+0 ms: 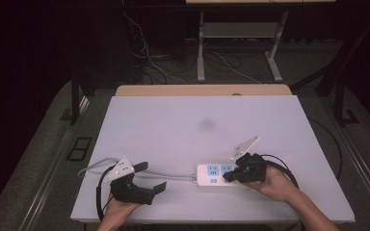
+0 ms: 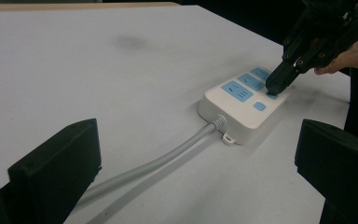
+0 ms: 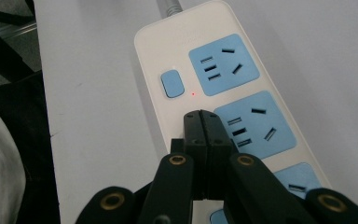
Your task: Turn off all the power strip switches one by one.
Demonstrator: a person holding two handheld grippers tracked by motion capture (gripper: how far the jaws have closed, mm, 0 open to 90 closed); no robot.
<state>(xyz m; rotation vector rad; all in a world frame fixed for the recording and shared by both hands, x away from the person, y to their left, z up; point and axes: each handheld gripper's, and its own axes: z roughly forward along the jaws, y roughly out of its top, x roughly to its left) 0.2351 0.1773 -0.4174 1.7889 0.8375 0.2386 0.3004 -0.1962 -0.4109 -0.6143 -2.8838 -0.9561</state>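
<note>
1. One faint embossed mark sits above the strip's (image 3: 214, 84) blue button (image 3: 172, 83); it is too small to read.
2. Strip lies at the table's (image 1: 183, 120) near right, its grey cord (image 2: 168, 156) running left.
3. Right gripper (image 3: 204, 122), jaws pressed together, tips touching the strip beside the button, a red dot lit nearby.
4. Left gripper (image 1: 150, 177) rests spread wide, holding nothing, near the cord.

A white table (image 1: 183, 130) is seen across the frame's middle. A white power strip (image 1: 214, 174) is laid on it at lower right, its grey cable (image 1: 168, 176) trailed leftward; a faint smudge (image 1: 206, 124) is visible near centre.
</note>
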